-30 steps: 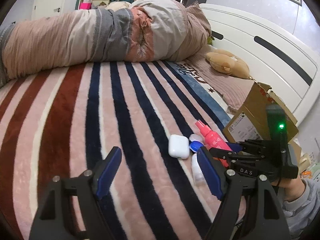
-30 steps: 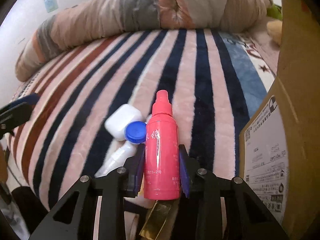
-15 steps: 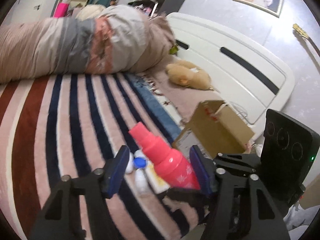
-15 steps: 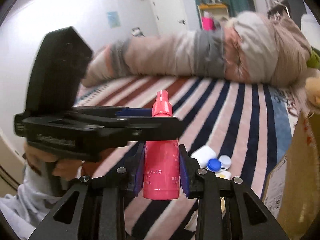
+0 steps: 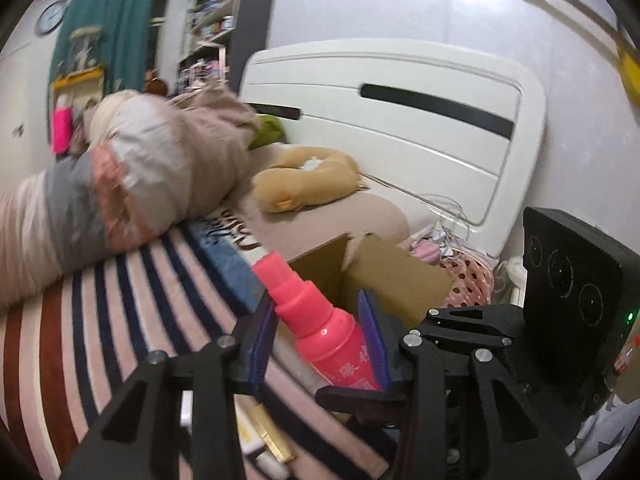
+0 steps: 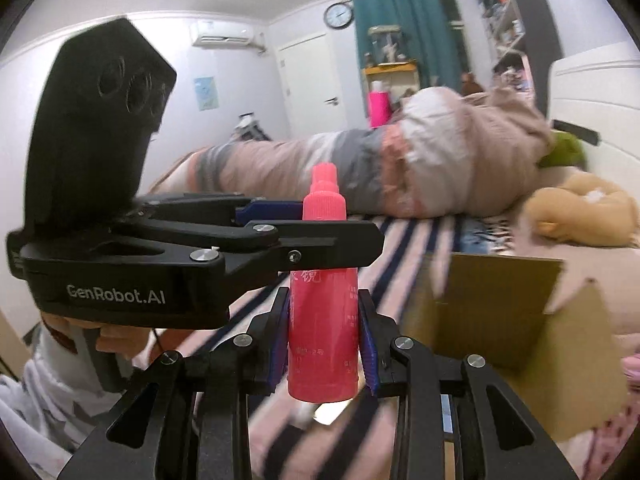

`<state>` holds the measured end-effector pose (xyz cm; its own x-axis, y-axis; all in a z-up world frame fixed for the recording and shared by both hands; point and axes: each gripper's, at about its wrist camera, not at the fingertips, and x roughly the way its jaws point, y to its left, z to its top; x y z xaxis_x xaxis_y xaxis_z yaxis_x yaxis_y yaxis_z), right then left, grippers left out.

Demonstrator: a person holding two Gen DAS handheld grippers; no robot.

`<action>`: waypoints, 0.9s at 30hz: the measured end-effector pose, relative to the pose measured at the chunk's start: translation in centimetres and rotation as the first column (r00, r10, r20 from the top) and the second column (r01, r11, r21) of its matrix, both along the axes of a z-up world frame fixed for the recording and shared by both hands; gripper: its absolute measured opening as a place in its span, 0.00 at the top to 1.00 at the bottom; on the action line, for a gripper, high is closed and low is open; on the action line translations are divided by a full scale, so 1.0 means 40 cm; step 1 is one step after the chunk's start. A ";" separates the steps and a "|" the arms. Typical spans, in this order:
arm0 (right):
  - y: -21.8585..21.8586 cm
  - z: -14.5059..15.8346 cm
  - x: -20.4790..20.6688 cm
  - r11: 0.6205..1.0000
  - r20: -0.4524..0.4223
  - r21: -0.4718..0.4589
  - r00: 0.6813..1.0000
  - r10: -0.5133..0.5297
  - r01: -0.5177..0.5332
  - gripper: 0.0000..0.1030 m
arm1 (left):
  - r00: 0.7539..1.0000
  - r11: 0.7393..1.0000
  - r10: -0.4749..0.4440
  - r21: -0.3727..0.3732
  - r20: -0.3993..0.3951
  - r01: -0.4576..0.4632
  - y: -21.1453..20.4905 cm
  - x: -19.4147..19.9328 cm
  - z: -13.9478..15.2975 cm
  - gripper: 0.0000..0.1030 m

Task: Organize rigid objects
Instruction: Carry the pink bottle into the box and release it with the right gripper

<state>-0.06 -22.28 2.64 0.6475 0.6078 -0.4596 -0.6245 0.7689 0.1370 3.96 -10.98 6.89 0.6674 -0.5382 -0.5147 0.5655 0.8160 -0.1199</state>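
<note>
Left wrist view: left gripper (image 5: 318, 330) has its blue pads on either side of the pink spray bottle's (image 5: 320, 322) upper body, just under the cap. Jaws are closing on it; the left pad (image 5: 262, 346) lies at the bottle's shoulder, the right one close against its side; firm contact cannot be confirmed from this angle. Bottle is tilted, cap pointing up-left, held clear above the striped blanket (image 5: 104, 320). Open cardboard box (image 5: 384, 276) sits directly behind the bottle, near the white headboard (image 5: 400, 120). Right gripper body (image 5: 460, 336) enters from the right, below the bottle.

Right wrist view: right gripper (image 6: 323, 344) is clamped on the lower half of the pink spray bottle (image 6: 323, 320), both blue pads pressed against its sides; bottle stands upright. Left gripper (image 6: 296, 228) crosses from the left, fingers straddling the bottle's neck region. A hand (image 6: 120, 336) grips its handle, lower left. Cardboard box (image 6: 512, 320) lies to the right, open, on the bed.
</note>
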 end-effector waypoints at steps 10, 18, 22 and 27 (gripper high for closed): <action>-0.230 -0.064 0.062 0.986 -0.101 -0.063 0.982 -0.162 0.156 0.74 | 0.991 0.985 -0.111 0.120 -0.081 0.120 -0.293 0.097 -0.066 0.66; -0.300 -0.126 0.132 0.979 -0.200 -0.088 0.960 -0.197 0.183 0.72 | 0.977 0.980 -0.083 0.164 -0.197 0.117 -0.353 0.169 -0.141 0.66; -0.293 -0.130 0.123 0.976 -0.191 -0.110 0.959 -0.208 0.190 0.73 | 0.975 0.981 -0.071 0.162 -0.210 0.106 -0.348 0.176 -0.148 0.60; -0.292 -0.131 0.123 0.973 -0.202 -0.120 0.955 -0.217 0.196 0.72 | 0.982 0.987 -0.047 0.142 -0.185 0.074 -0.315 0.167 -0.123 0.41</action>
